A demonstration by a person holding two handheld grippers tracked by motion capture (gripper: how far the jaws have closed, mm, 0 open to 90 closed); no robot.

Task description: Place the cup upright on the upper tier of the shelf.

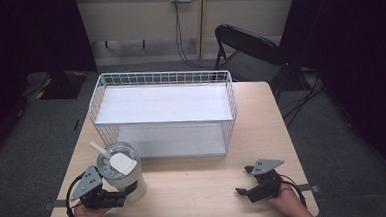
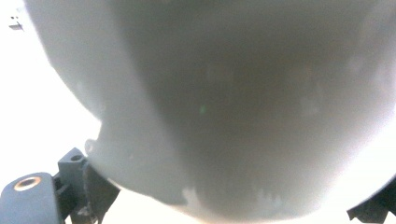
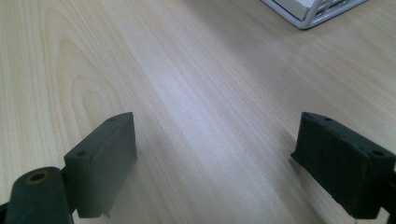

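At the table's near left, a cream tumbler [image 1: 124,173] is being clasped by the left gripper's [image 1: 116,197] jaws, and could be tipped by its low hold, while the right gripper's [image 3: 219,158] jaws are being held apart.

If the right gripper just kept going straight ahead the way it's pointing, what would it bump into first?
Probably nothing for a while: the right gripper has its jaws open over bare table. Farther along, the corner of the white wire basket sits up and to the right, so it might clip that or slide past; depth is hard to judge.
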